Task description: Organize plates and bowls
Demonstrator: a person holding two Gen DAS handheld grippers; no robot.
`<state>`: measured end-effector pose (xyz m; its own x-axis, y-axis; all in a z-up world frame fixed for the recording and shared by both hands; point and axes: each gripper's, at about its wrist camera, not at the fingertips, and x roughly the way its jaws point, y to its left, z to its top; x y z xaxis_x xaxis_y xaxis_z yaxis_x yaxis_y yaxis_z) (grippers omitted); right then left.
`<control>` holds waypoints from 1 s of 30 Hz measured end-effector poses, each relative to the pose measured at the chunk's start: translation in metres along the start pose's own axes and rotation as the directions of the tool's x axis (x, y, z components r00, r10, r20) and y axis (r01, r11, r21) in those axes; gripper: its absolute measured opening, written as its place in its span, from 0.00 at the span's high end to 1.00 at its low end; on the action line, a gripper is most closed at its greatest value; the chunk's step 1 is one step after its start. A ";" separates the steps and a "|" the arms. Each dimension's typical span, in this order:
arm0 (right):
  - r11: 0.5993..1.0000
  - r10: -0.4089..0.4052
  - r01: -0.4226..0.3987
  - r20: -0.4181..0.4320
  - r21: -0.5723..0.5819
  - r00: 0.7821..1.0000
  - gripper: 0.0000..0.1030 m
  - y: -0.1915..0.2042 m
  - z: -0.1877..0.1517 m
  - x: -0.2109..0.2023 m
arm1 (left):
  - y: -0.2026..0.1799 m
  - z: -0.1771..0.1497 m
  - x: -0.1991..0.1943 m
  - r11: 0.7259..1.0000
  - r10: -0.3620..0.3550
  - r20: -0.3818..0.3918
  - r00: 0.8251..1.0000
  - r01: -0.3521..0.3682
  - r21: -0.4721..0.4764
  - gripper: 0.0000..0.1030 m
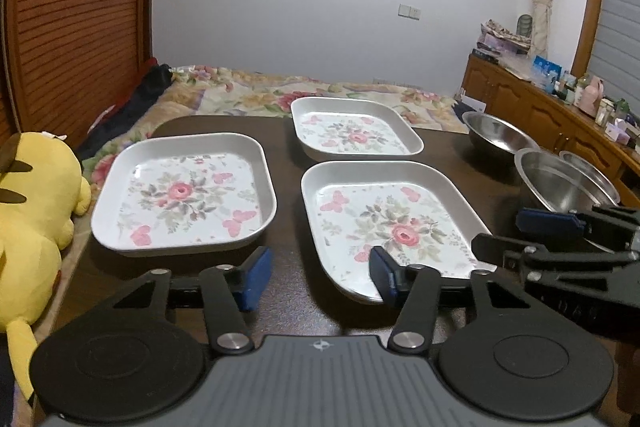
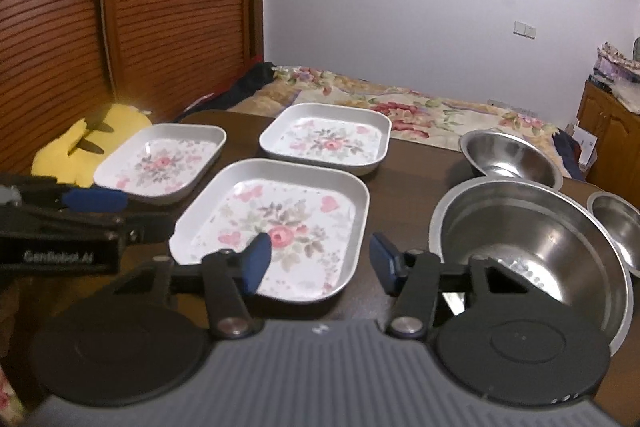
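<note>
While both grippers hover empty:
left gripper [image 1: 320, 277]: half-open, near plate [image 1: 394, 227] just right
right gripper [image 2: 318, 263]: half-open, big bowl [image 2: 532, 247] just right

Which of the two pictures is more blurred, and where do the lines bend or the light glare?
Right wrist view: softer, the near plate smeared, glints inside the big bowl. Left wrist view: sharper; the wardrobe edge curves from the fisheye lens.
</note>
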<state>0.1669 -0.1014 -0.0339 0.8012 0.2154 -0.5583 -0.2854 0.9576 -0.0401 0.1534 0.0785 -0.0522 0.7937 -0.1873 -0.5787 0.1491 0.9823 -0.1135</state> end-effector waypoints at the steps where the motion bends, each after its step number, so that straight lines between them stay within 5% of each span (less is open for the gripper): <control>1: 1.000 -0.010 0.010 0.002 -0.004 1.000 0.47 0.001 -0.002 0.001 | 0.000 -0.001 0.001 1.000 -0.002 0.000 1.000 0.002 -0.001 0.50; 13: 0.998 -0.066 0.066 0.000 0.002 0.998 0.50 0.009 -0.014 0.013 | 0.004 -0.004 0.015 1.000 -0.022 -0.026 0.999 0.022 -0.016 0.65; 15: 0.997 -0.075 0.075 -0.002 0.006 0.997 0.50 0.010 -0.015 0.015 | 0.002 -0.004 0.016 1.000 -0.015 -0.024 1.000 0.015 -0.012 0.75; 30: 0.988 -0.051 0.058 -0.052 0.144 0.997 0.53 -0.004 -0.021 0.030 | 0.004 -0.004 0.024 0.999 -0.034 -0.032 0.999 0.033 -0.022 0.84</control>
<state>0.1811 -0.1029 -0.0682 0.7864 0.1562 -0.5976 -0.1599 0.9860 0.0473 0.1707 0.0782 -0.0703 0.7687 -0.2208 -0.6002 0.1626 0.9751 -0.1506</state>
